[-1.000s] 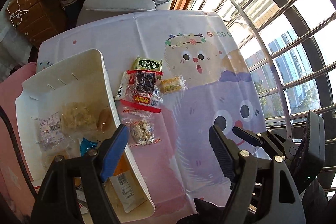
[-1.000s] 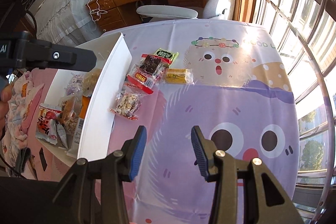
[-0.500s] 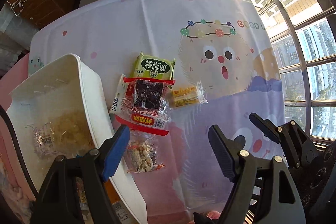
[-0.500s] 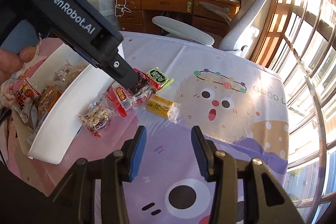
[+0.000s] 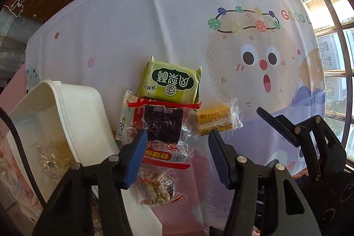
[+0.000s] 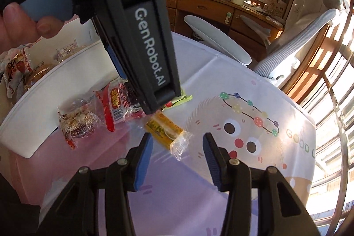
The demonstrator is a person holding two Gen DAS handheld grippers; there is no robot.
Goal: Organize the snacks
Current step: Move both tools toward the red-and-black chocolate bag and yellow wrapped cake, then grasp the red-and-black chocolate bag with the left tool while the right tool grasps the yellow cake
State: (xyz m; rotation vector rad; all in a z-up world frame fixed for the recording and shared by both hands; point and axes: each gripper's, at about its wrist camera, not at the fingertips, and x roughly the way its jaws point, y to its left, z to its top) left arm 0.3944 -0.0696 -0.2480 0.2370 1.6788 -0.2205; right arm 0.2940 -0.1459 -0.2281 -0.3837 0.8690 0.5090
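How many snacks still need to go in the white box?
Some packets already lie in the white bin. Nothing is held: the left gripper is closing over the red pack, the right gripper opening near the yellow bar. The green pack and nut packet also wait.

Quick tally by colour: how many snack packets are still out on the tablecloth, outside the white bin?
Green packet: 1
Red-edged packet with dark filling: 1
Yellow packet: 1
Clear packet of nutty pieces: 1
White Lipo packet, mostly covered: 1
Total: 5
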